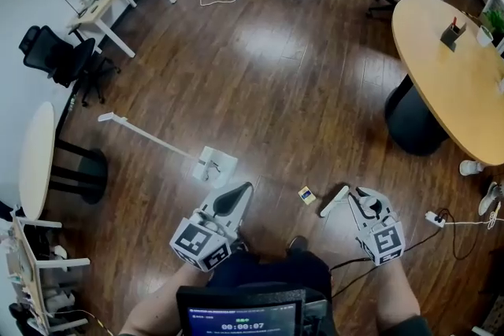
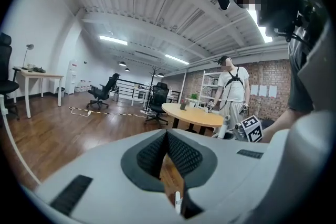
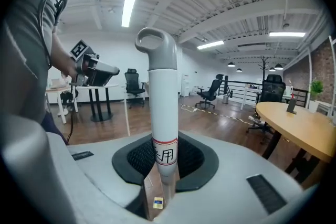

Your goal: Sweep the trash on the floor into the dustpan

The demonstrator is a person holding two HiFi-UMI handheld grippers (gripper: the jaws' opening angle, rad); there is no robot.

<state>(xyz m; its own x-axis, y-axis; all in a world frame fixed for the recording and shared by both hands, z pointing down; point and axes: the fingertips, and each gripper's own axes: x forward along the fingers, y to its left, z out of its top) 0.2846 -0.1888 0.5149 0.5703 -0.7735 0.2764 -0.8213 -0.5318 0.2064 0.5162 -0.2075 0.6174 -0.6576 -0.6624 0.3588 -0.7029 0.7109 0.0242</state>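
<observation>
R tool [image 3: 164, 159] grips broom [image 3: 163, 86]; trash [image 3: 157, 202] just beside.

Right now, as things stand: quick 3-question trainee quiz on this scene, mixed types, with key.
1. True or false: the right gripper has its jaws shut on the white handle.
2. Where is the dustpan? A) on the round table. B) on the floor, ahead of the left gripper. C) in the left gripper's jaws.
3. Short answer: what does the left gripper hold?

Key: 1 true; 2 B; 3 nothing. Its jaws are together with nothing between them.
</observation>
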